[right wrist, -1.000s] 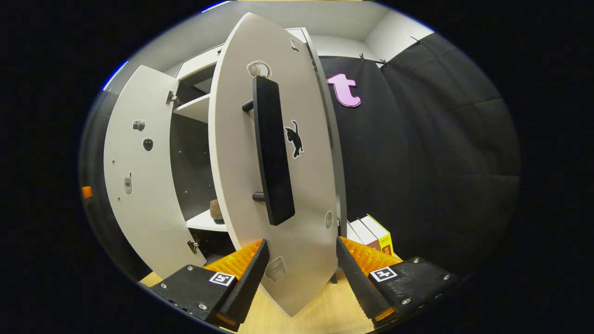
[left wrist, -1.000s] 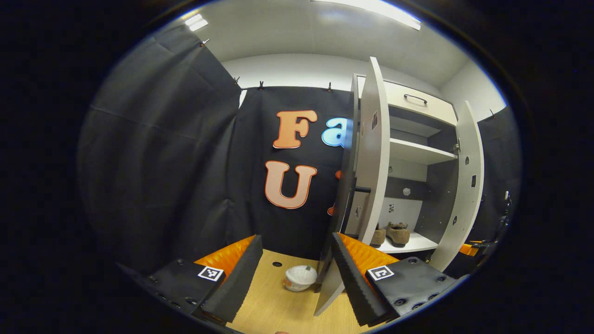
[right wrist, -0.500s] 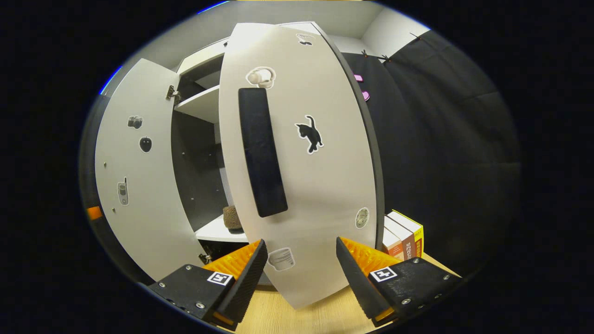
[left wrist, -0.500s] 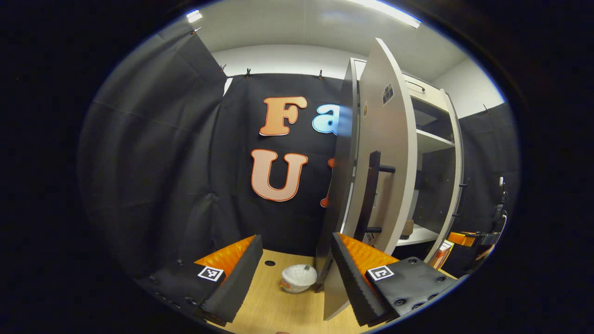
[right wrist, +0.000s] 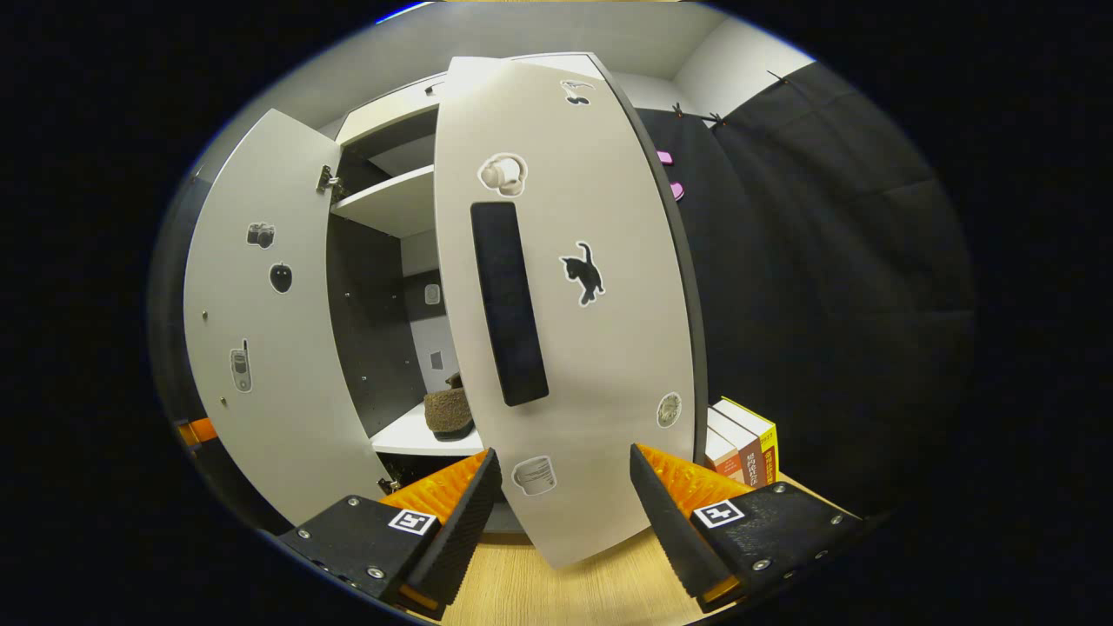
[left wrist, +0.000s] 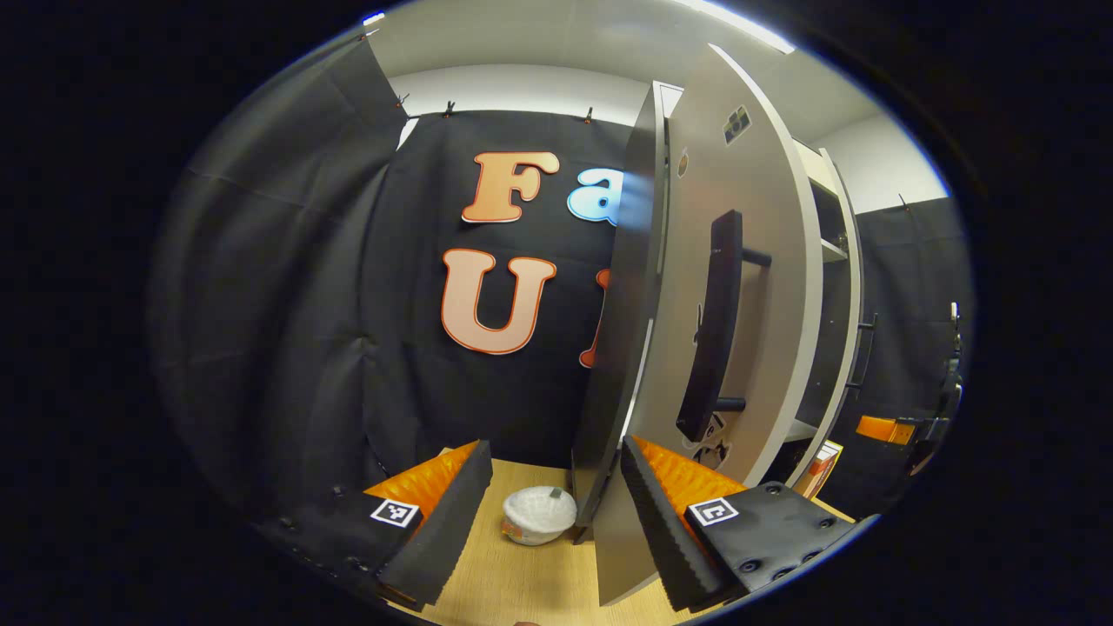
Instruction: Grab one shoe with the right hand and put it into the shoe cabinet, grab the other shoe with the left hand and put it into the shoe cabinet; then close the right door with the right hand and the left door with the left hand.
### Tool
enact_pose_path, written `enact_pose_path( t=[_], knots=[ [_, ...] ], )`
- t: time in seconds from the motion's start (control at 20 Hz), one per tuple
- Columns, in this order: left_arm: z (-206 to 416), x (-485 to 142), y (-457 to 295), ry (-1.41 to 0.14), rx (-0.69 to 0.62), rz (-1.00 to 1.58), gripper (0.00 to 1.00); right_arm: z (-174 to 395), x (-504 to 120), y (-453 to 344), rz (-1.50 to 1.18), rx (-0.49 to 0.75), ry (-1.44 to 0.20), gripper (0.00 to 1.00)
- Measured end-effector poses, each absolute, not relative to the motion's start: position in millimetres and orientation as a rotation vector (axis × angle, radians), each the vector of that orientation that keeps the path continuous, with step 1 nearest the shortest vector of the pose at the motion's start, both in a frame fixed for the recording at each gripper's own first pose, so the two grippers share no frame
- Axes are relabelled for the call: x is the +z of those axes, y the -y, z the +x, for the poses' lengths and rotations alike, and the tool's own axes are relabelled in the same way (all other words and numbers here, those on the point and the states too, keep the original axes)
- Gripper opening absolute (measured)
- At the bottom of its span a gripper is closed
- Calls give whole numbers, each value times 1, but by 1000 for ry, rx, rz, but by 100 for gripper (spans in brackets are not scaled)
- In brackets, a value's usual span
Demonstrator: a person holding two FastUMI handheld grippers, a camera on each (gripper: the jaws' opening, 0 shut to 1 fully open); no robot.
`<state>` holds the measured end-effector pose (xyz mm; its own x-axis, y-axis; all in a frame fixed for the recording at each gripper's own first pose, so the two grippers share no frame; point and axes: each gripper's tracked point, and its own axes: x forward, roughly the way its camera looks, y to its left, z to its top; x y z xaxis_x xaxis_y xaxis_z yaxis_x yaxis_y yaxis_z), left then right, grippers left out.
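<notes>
In the right gripper view, the white shoe cabinet's right door (right wrist: pixel 600 348) stands partly swung in, with its long black handle (right wrist: pixel 509 304) facing me. Its lower corner hangs between the fingers of my open right gripper (right wrist: pixel 561 522). A brown shoe (right wrist: pixel 449 409) sits on the low shelf (right wrist: pixel 409 437) in the gap behind it. The left door (right wrist: pixel 252 330) stands open at the left. In the left gripper view, the left door (left wrist: pixel 765 217) and its black handle (left wrist: pixel 717 322) are close. My open left gripper (left wrist: pixel 548 530) has its right finger (left wrist: pixel 661 522) by the door's lower edge.
A white bowl (left wrist: pixel 539 515) sits on the wooden floor (left wrist: pixel 530 582) left of the cabinet's foot. Several books (right wrist: pixel 739 439) stand against the black cloth to the cabinet's right. The far gripper's orange part (left wrist: pixel 883 428) shows beyond the right door's edge (left wrist: pixel 848 330).
Both doors have swung further towards shut. The left door now covers most of the cabinet's inside in the left gripper view. The right door's outer face has turned more squarely to me.
</notes>
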<state>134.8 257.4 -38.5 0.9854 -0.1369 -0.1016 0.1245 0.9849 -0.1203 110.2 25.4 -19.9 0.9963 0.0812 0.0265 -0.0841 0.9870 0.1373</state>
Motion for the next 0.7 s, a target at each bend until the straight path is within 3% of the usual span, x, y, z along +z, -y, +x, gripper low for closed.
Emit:
enact_pose_path(
  t=[0.7],
  knots=[
    [133, -67, -205, -190, -222, -170, 93, 69, 24, 2, 148, 105, 124, 92]
  ],
)
